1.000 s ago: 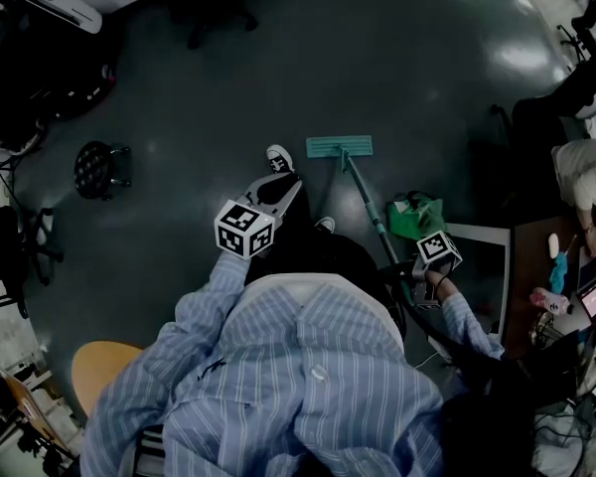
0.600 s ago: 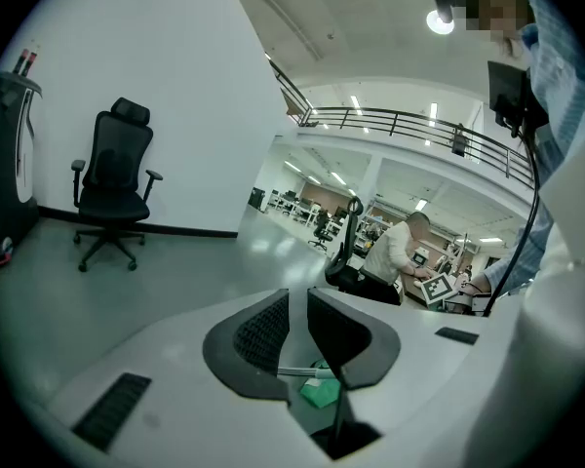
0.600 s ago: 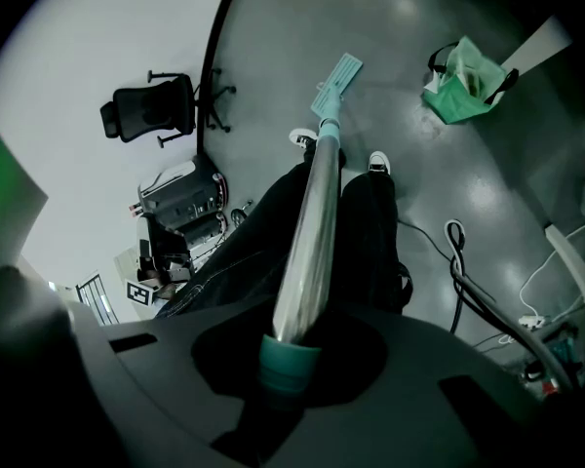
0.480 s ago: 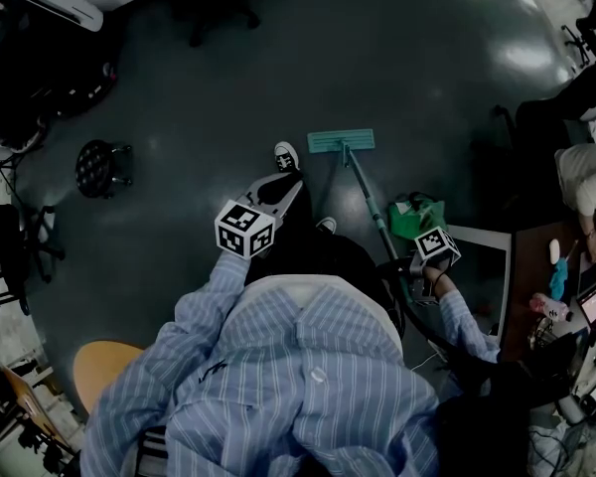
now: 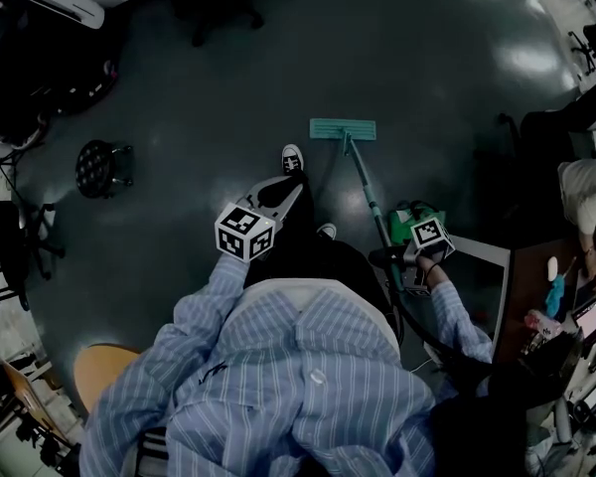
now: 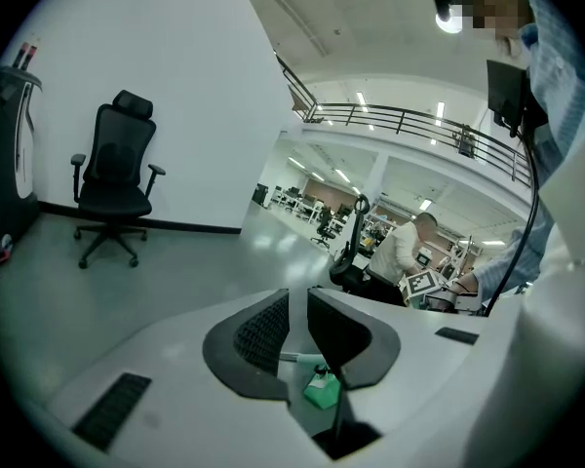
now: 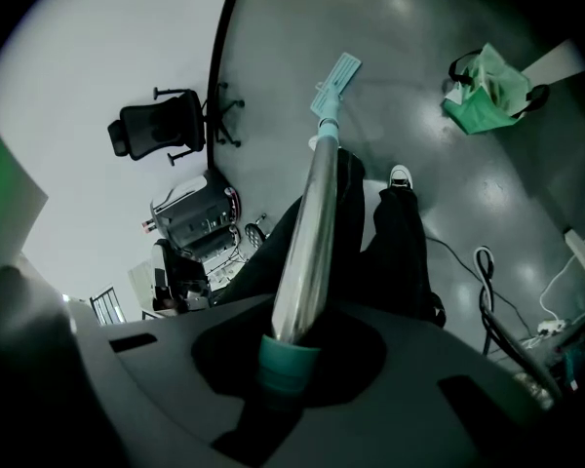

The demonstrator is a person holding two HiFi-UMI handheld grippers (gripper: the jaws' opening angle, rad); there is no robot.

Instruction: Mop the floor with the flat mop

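Teal flat mop head (image 5: 343, 128) rests on the grey floor (image 5: 228, 97). The right gripper (image 7: 291, 344) has its fingers clamped on the metal handle (image 7: 312, 222). The left gripper (image 6: 297, 300) is empty, fingers barely parted. Keep the head flat and push steadily.

Holds left gripper (image 5: 290, 189) forward, jaws slightly apart, nothing between. Grips mop handle (image 7: 312, 232) in right gripper (image 5: 389, 258), jaws closed round it, right arm (image 5: 459, 318) in striped sleeve bent out to the side.
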